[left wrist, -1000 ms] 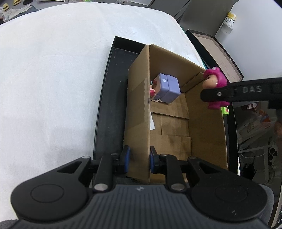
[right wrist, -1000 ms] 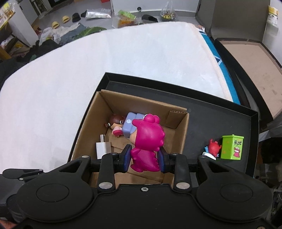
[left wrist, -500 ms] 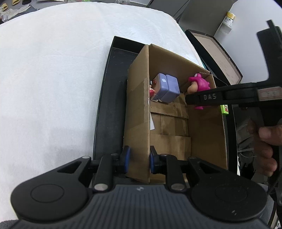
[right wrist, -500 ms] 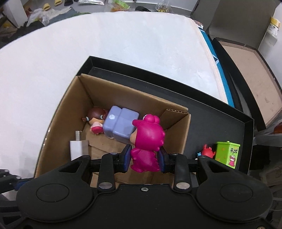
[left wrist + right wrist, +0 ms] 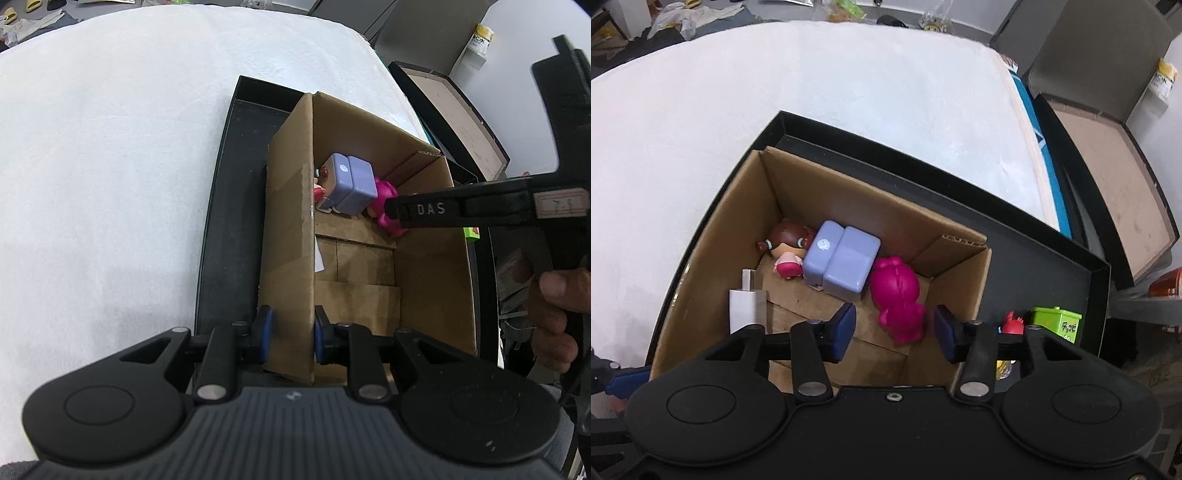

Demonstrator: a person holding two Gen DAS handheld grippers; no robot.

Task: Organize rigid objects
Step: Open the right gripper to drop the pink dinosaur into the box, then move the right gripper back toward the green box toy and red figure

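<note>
A magenta toy figure [image 5: 897, 295] lies on the floor of the open cardboard box [image 5: 964, 280], beside a lavender block [image 5: 846, 262]. Above it my right gripper [image 5: 894, 328] has its jaws opening, and the blue pads stand apart from the figure. In the left wrist view the figure [image 5: 386, 201] shows partly behind the right gripper's black finger. A brown-haired doll [image 5: 788, 247] and a white charger [image 5: 747, 308] also rest in the box. My left gripper [image 5: 290, 334] is shut on the box's near left wall [image 5: 288, 236].
The box stands in a black tray [image 5: 1041, 266] on a white cloth-covered table [image 5: 701, 122]. A green cube [image 5: 1055, 325] and a small red toy [image 5: 1012, 321] sit in the tray to the right. A person's hand [image 5: 550, 317] grips the right tool. A second black-rimmed lid [image 5: 1115, 192] lies beyond.
The right gripper lowered the magenta figure into the box and let it go; the figure now lies on the box floor. The left gripper has kept its hold on the box wall.
</note>
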